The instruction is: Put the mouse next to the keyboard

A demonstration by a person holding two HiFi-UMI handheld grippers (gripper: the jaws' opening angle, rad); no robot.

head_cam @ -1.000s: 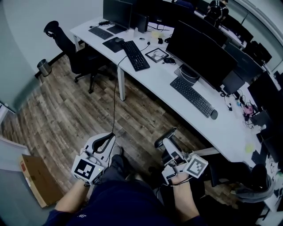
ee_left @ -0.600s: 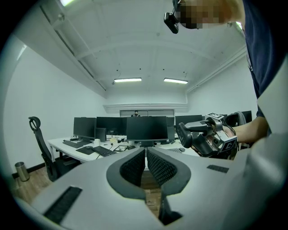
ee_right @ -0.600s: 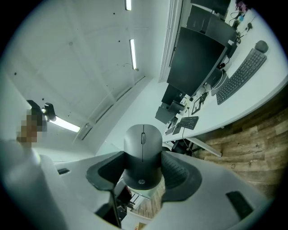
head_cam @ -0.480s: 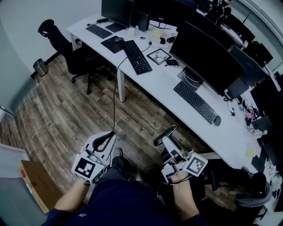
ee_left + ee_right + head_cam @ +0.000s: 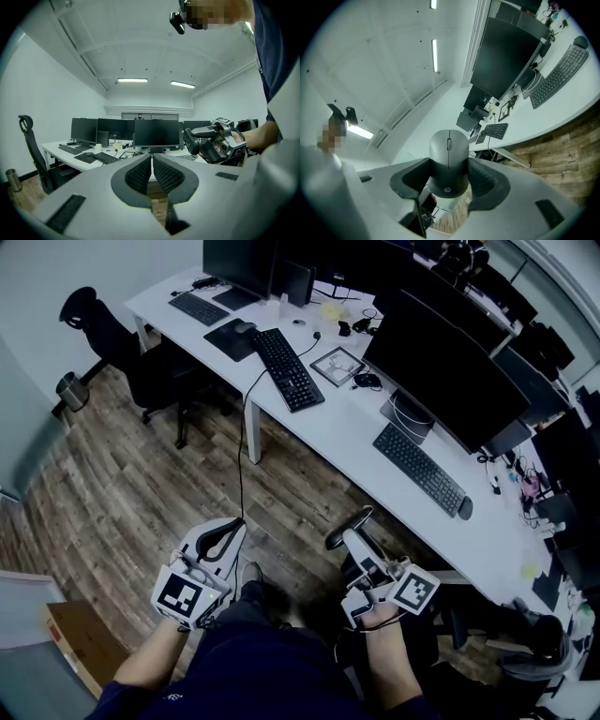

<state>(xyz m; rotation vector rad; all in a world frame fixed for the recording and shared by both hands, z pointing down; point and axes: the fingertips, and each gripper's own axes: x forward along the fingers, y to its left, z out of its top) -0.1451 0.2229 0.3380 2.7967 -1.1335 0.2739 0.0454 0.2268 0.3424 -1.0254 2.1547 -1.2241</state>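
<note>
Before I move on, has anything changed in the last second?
Only the head view shifted: the desk and keyboard slid slightly right and down in the frame, and the chair slid left. Nothing was taken hold of or let go. The right gripper stays shut on the mouse, and the left gripper stays shut and empty. Both are held low, away from the desk.

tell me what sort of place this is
Most likely an open-plan office: a long white curved desk carries a row of large black monitors and flat black keyboards, and a black high-backed swivel chair stands beside it on wood-plank flooring.
</note>
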